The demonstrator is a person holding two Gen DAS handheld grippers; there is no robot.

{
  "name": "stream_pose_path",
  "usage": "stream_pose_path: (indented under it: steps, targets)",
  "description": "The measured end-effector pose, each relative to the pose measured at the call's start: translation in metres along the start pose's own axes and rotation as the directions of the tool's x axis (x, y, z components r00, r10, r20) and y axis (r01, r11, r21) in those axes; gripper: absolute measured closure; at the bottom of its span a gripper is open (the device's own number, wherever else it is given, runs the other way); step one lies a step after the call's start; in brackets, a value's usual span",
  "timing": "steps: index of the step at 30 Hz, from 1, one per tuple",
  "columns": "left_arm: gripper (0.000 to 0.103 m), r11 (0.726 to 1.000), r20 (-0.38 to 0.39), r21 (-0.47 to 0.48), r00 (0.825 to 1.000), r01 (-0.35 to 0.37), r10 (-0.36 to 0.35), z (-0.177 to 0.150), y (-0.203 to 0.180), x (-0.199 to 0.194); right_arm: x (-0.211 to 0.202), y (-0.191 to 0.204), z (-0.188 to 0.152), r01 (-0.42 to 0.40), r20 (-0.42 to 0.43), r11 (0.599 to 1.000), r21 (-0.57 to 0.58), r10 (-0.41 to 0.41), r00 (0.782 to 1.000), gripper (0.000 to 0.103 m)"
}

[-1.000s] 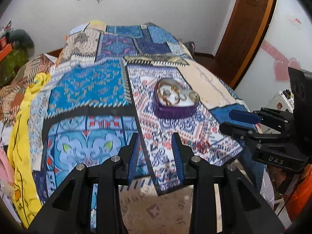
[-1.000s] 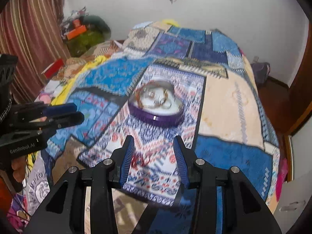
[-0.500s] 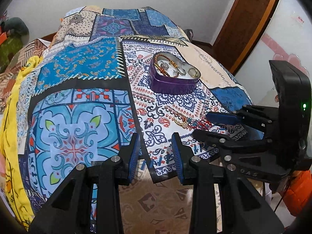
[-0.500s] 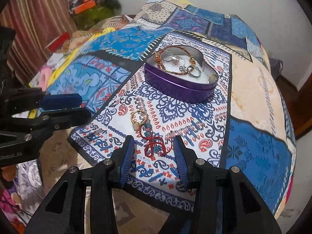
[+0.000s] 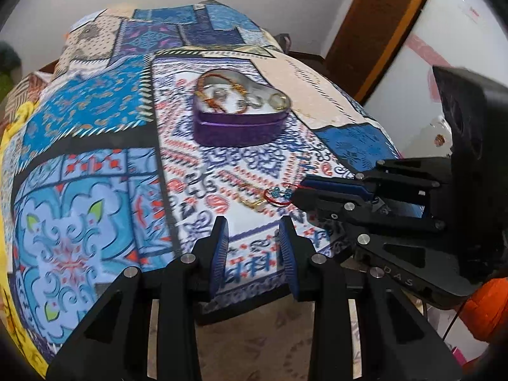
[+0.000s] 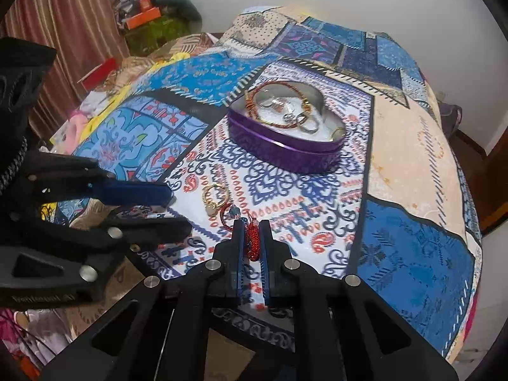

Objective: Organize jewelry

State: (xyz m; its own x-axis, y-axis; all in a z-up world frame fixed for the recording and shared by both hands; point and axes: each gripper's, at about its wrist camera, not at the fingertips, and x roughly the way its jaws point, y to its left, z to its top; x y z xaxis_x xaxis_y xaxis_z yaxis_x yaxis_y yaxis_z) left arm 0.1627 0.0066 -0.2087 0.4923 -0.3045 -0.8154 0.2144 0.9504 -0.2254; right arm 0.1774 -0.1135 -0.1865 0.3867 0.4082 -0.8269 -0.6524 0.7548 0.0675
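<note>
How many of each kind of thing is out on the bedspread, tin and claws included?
Heart-shaped purple tin: 1
Loose gold ring on the bedspread: 1
Red bracelet, pinched in the right claw: 1
Claws, counting the left claw: 2
Total: 5
The jewelry inside the tin overlaps too much to count.

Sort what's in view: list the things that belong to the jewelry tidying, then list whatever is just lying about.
Job:
- red beaded thread bracelet, pinched in the right gripper
- gold ring on the bedspread
- purple heart-shaped tin holding bangles and rings
- left gripper, open

Lying about:
- orange box
- striped curtain
</note>
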Motion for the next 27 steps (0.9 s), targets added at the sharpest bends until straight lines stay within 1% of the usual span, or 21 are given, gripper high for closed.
stream_pose_path:
  steps: [2, 4, 6, 8, 13, 15, 16, 17, 20, 27]
  targets:
    - [0.071, 1.0, -0.007, 0.011, 1.0, -0.001, 0.001, 0.002, -0.003, 0.005, -0.003, -0.004, 0.0, 0.001, 0.012, 1.0, 0.013, -0.001, 1.0, 0.095]
    - [0.072, 1.0, -0.008, 0.006, 1.0, -0.02, 0.02, 0.004, -0.004, 0.009, -0.007, -0.009, 0.001, 0.005, 0.026, 1.0, 0.026, -0.005, 1.0, 0.095]
    - [0.078, 1.0, -0.006, 0.0, 1.0, -0.012, 0.012, 0.007, -0.004, 0.011, -0.012, -0.014, 0.002, 0.007, 0.042, 0.999, 0.038, -0.009, 0.999, 0.095]
    - [0.082, 1.0, -0.007, 0.001, 1.0, -0.012, 0.012, 0.008, -0.004, 0.013, -0.015, -0.017, 0.002, 0.014, 0.052, 0.999, 0.043, -0.016, 0.998, 0.095]
    - [0.083, 0.999, -0.009, 0.03, 0.999, -0.043, 0.044, 0.009, -0.009, 0.017, -0.016, -0.02, 0.005, 0.016, 0.063, 0.999, 0.048, -0.019, 0.998, 0.095]
    - [0.089, 0.997, 0.001, 0.047, 0.998, -0.067, 0.067, 0.008, -0.012, 0.018, -0.016, -0.02, 0.005, 0.007, 0.066, 0.998, 0.056, -0.011, 0.998, 0.095]
    - [0.095, 0.996, 0.001, 0.05, 0.997, -0.074, 0.074, 0.007, -0.013, 0.018, -0.017, -0.021, 0.005, 0.005, 0.068, 0.998, 0.057, -0.009, 0.998, 0.095]
    - [0.098, 0.996, 0.004, 0.05, 0.997, -0.078, 0.078, 0.007, -0.013, 0.019, -0.017, -0.02, 0.005, 0.004, 0.07, 0.998, 0.057, -0.008, 0.997, 0.095]
    - [0.098, 0.996, 0.011, 0.041, 0.996, -0.084, 0.084, 0.008, -0.011, 0.018, -0.021, -0.02, 0.006, 0.003, 0.081, 0.998, 0.061, -0.008, 0.997, 0.095]
    - [0.098, 0.995, 0.06, 0.036, 0.994, -0.098, 0.096, 0.012, -0.006, 0.003, -0.032, -0.024, 0.015, 0.013, 0.117, 0.998, 0.069, -0.021, 0.993, 0.095]
